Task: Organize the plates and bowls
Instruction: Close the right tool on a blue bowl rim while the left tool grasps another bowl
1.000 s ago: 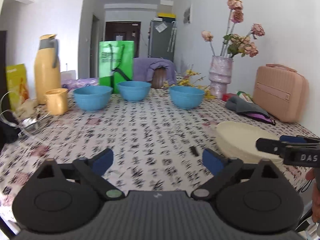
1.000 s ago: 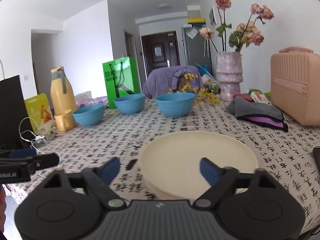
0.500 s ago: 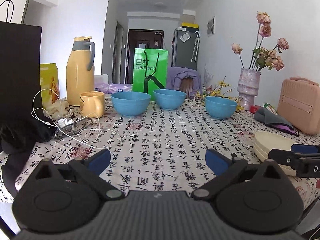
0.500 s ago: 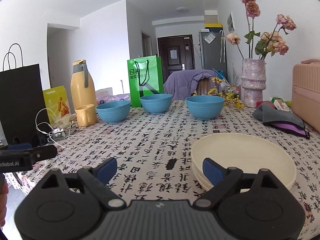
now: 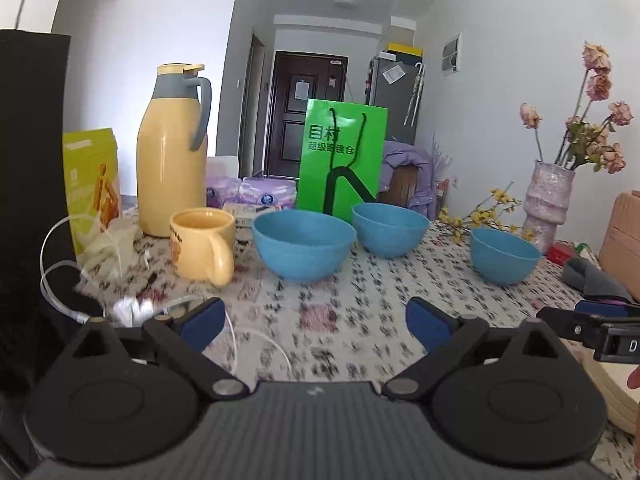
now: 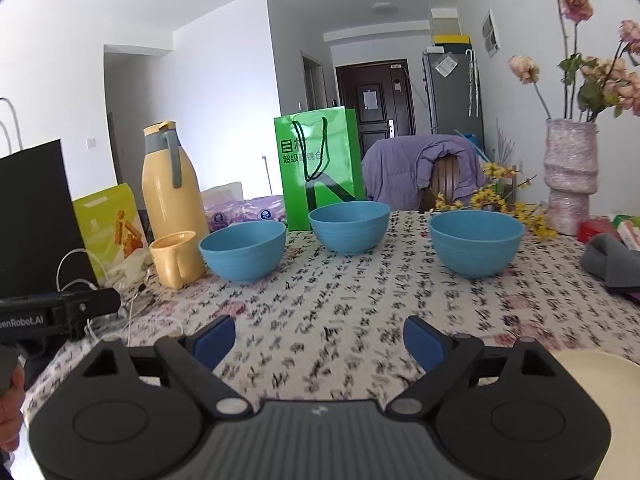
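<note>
Hovering above the patterned bench [image 5: 360, 320], the left gripper [image 5: 316, 322] and right gripper [image 6: 318, 338] both have their blue-padded fingers [image 6: 420, 338] spread wide and grip nothing. Three blue bowls stand apart in a row further back: the left bowl [image 5: 304, 246] just beside a yellow mug [image 5: 204, 248], the middle bowl [image 5: 390, 230] before a green bag [image 5: 344, 160], the right bowl [image 5: 504, 254] near a pink vase [image 5: 548, 204]. Stacked cream plates [image 6: 612, 400] lie at the near right, beside the right gripper
</note>
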